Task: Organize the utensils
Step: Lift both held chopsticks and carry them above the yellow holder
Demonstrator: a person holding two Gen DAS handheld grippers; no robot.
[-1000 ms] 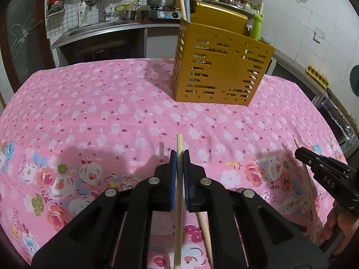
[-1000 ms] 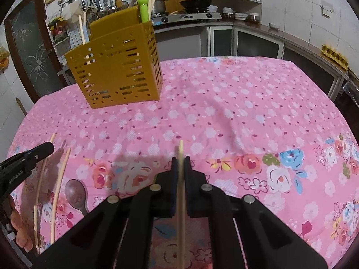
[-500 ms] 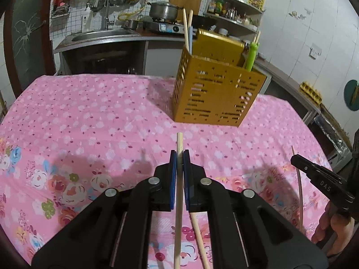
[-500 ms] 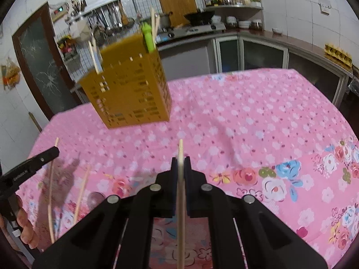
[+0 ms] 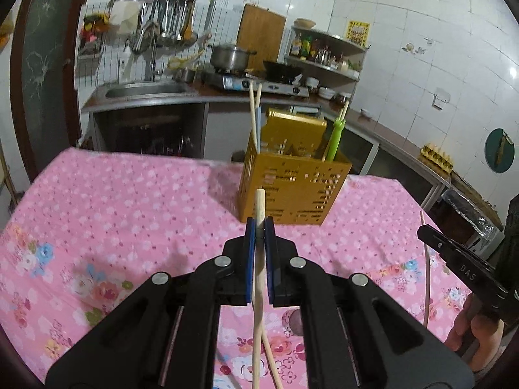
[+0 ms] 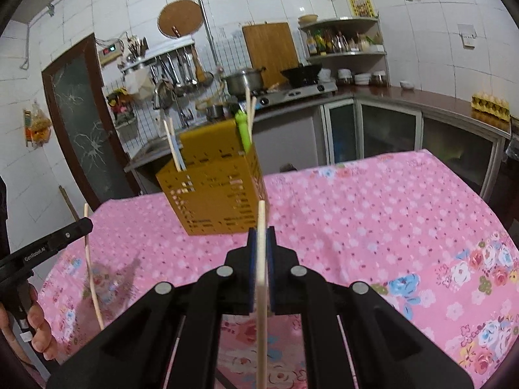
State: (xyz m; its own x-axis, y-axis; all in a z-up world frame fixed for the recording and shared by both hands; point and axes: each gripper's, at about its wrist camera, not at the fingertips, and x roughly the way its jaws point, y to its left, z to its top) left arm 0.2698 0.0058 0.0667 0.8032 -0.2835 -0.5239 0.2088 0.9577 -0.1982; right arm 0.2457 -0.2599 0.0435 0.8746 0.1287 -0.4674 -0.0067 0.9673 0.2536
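Observation:
My left gripper [image 5: 259, 223] is shut on a pale wooden chopstick [image 5: 259, 201] that sticks out past its blue pads, lifted above the pink cloth. My right gripper [image 6: 261, 233] is shut on a second chopstick [image 6: 261, 214], also in the air. Ahead of both stands the yellow perforated utensil holder [image 5: 292, 188] [image 6: 214, 191] with chopsticks and a green utensil [image 5: 335, 139] in it. Each gripper shows in the other's view: the right gripper [image 5: 421, 230] at the right edge, the left gripper [image 6: 87, 225] at the left edge.
Another chopstick [image 5: 271, 363] and a spoon bowl [image 5: 293, 321] lie on the flowered pink tablecloth [image 5: 129, 214] below my left gripper. Behind the table run a kitchen counter, sink and stove [image 5: 256, 81]. A hand [image 6: 35, 330] holds the left gripper's handle.
Both grippers have risen off the table with their chopsticks and tilted upward. The holder now sits lower in both views and more of the kitchen wall shows.

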